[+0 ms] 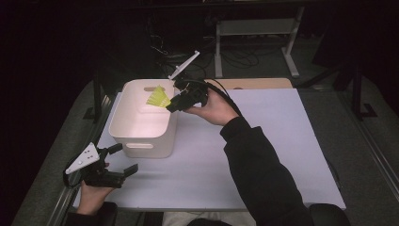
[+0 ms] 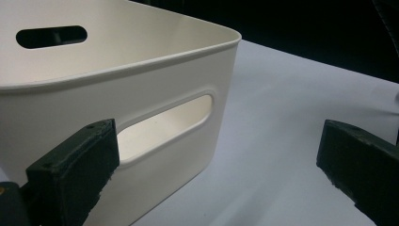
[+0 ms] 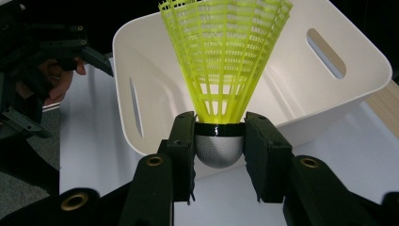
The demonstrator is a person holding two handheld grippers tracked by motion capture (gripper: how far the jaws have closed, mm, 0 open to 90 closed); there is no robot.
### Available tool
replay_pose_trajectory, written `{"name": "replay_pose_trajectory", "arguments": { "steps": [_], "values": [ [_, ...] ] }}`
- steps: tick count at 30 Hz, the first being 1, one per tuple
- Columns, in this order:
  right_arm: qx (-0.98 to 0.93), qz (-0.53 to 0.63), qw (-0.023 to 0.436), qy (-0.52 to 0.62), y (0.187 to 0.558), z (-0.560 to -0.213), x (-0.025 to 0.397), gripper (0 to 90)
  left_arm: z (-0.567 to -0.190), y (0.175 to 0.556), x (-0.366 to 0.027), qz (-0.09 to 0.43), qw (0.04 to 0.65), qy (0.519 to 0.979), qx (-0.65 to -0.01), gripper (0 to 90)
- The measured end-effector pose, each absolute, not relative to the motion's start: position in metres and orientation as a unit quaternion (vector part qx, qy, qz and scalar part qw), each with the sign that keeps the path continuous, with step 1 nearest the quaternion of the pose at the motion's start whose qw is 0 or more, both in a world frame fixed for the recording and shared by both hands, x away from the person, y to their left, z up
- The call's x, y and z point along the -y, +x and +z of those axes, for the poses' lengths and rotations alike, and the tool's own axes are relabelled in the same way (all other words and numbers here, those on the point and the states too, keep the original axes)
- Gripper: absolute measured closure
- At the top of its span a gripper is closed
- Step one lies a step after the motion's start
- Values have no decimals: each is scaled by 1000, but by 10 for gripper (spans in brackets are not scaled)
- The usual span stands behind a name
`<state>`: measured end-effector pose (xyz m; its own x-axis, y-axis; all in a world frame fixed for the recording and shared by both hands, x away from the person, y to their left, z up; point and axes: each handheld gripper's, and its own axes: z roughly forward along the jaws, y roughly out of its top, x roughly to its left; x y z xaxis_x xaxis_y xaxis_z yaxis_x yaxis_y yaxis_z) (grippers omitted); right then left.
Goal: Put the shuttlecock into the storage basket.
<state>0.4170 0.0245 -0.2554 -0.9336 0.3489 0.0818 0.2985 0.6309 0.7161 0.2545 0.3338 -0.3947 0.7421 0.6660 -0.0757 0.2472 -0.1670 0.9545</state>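
Pinching yellow shuttlecock (image 3: 221, 75) by its grey cap in right gripper (image 3: 220, 141), just over white bin (image 1: 141, 127) rim (skirt pointing inward). Idling beside the bin: left gripper (image 1: 123, 157), jaws spread.

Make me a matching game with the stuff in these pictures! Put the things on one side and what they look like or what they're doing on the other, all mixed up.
Things:
1. shuttlecock
2. bin
3. left tongs
4. right tongs

Descriptions:
A. open, holding nothing, near the bin's handle slot
B. white, with nothing lying inside
C. shut on a rounded grey tip
D. yellow, with a netted skirt

Right pairs: 1-D, 2-B, 3-A, 4-C
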Motion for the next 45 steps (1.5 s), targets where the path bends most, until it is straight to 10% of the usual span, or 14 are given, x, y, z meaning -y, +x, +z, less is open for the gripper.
{"name": "replay_pose_trajectory", "arguments": {
  "steps": [45],
  "values": [
    [-913,378,-14,151,417,-292,-74,636,-395,254,-334,184,568,741,-307,0]
  ]
}}
